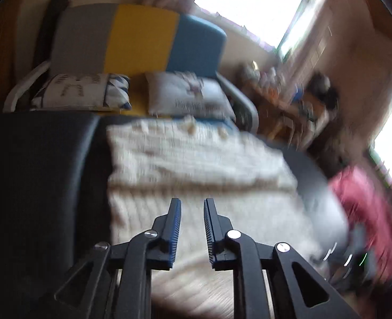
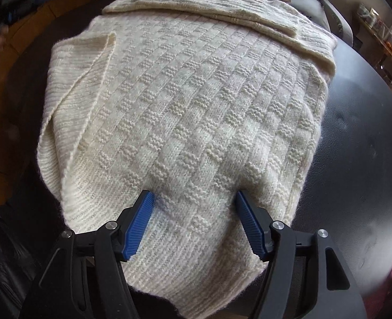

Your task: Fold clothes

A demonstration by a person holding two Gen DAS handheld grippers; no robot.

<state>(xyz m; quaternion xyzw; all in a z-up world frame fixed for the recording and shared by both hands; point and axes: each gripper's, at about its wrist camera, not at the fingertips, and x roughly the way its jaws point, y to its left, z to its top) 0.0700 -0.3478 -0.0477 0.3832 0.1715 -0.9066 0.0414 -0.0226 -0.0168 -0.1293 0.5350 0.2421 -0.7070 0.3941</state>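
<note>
Dark table [image 2: 360, 138], cream sweater [image 2: 185, 106] spread, cushioned sofa [image 1: 142, 37] behind, shelf [image 1: 283, 93] beside

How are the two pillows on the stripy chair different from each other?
The left pillow lies flatter and shows dark blue and white triangles at one end; the right pillow looks plumper and tilts toward the cream sweater. The left pillow's print is pale grey marks; the right pillow has a small picture above lines of dark writing, too blurred to read. Both are mostly white and rest on the chair seat.
</note>
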